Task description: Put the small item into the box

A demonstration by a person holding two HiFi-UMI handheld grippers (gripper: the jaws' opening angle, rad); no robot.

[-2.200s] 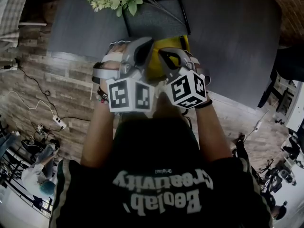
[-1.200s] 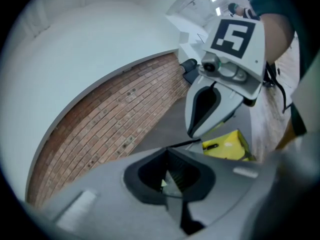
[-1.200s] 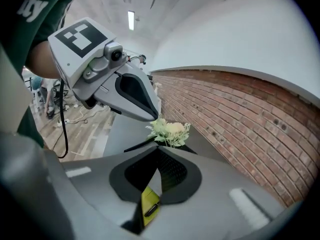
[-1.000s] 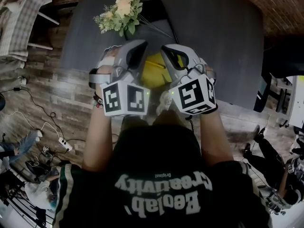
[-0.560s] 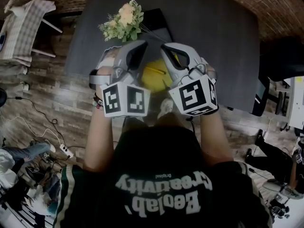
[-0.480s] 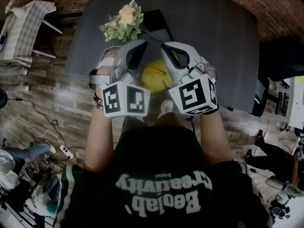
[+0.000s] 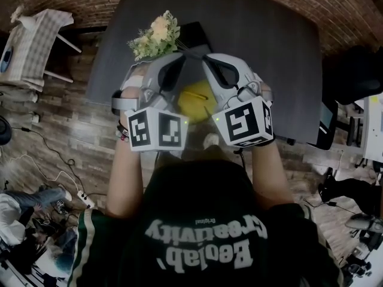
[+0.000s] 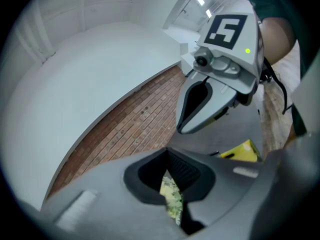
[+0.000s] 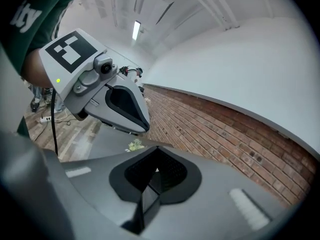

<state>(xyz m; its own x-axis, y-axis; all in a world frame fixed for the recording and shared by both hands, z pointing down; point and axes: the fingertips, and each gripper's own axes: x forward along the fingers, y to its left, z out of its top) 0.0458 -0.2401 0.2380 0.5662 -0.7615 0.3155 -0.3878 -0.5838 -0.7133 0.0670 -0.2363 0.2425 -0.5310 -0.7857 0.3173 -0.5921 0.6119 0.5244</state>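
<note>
Both claws are held side by side above the near part of the dark grey table [image 7: 269,58].

- Left claw [image 8: 167,176]: jaws together, only a thin slit between them, nothing gripped.
- Right claw [image 9: 152,176]: jaws closed tight, also empty.
- The yellow box [image 7: 196,97] sits on the table below and between the two claws. It looks about equally near to each, and most of it is hidden by them, so its long axis is unclear.
- No small item shows in any view, and the inside of the box cannot be seen. The item may already be in the box, or it may lie out of sight.
- A pale flower bouquet [image 7: 154,33] lies beyond the box.
</note>
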